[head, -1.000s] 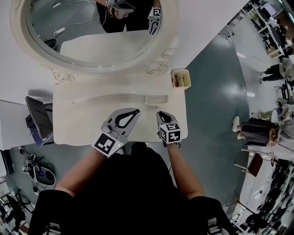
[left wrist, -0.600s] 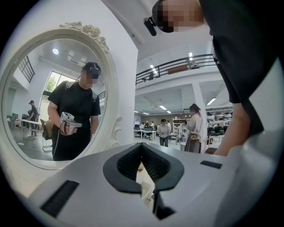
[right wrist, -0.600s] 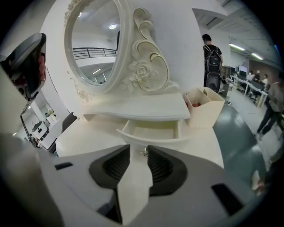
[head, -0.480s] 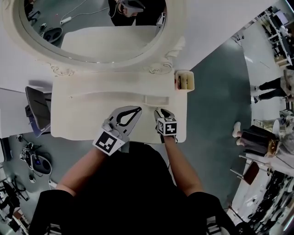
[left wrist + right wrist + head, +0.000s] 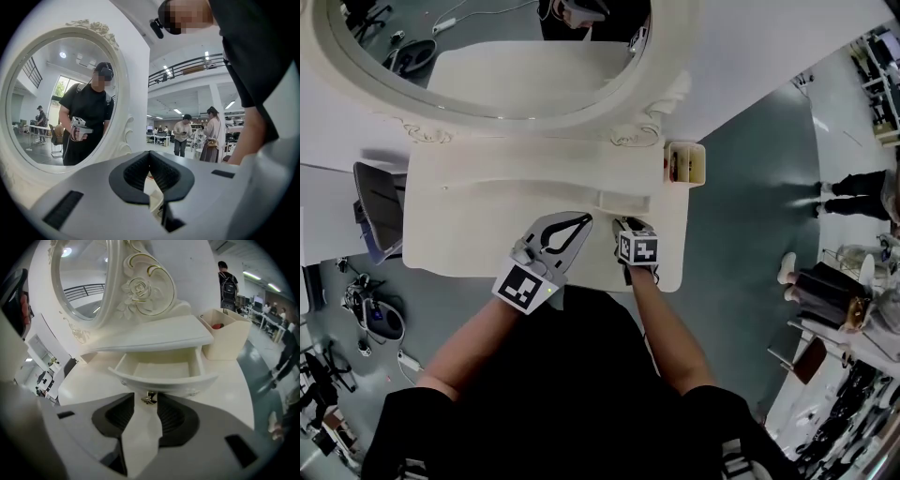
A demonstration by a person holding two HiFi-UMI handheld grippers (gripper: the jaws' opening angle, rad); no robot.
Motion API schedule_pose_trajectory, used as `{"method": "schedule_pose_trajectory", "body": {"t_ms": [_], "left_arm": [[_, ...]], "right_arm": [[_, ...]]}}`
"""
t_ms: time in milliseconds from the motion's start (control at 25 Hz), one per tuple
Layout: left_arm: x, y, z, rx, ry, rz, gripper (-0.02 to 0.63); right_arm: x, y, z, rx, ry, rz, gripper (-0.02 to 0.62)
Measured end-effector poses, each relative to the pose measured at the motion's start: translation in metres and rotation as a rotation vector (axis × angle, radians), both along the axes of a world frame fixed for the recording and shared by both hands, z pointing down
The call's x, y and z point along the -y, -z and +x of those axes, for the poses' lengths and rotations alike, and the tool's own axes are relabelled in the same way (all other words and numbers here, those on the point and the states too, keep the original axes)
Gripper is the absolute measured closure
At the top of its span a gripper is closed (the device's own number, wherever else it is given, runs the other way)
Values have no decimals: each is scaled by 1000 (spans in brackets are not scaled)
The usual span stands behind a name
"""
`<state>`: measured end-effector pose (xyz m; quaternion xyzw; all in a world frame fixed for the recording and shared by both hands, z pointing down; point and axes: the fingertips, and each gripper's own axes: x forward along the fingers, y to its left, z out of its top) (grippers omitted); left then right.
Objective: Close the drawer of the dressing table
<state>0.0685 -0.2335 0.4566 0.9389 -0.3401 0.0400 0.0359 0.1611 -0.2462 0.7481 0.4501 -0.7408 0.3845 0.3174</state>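
Observation:
The white dressing table [image 5: 469, 234] has a small drawer [image 5: 161, 369] pulled out at the right, under the shelf below the mirror; the drawer is empty. In the head view the drawer [image 5: 623, 200] lies just beyond both grippers. My right gripper [image 5: 149, 397] tilts down at the drawer's curved front, and its jaws are opening. The little metal handle [image 5: 149, 399] sits between the fingertips without being pressed. In the head view the right gripper [image 5: 626, 225] is mostly hidden by its marker cube. My left gripper [image 5: 150, 153] is shut on nothing and hovers over the tabletop beside it [image 5: 584, 218].
An oval mirror [image 5: 487, 56] in a carved frame stands behind the table. A white open box [image 5: 225, 336] holding something red stands at the table's right end [image 5: 686, 161]. A dark chair [image 5: 380, 211] is on the floor at the left. People stand in the hall behind.
My right gripper has sunk toward the drawer front and tipped further down. My left gripper has drifted slightly forward over the tabletop.

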Motion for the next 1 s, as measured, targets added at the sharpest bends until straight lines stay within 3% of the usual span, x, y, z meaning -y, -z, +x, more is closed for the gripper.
{"method": "schedule_pose_trajectory", "body": {"t_ms": [120,200,1000], "left_arm": [[3,-2,0,-7,14,-11,614],[4,-4,-1,-6,22,-16,614],[20,-4,-14,8,107,-14,614]], "right_arm": [[2,-4,0,-18,-4,-22,454],[3,-6,1,-23,-11,-27,496],[46,-7,4,-5,-29,-20,499]]}}
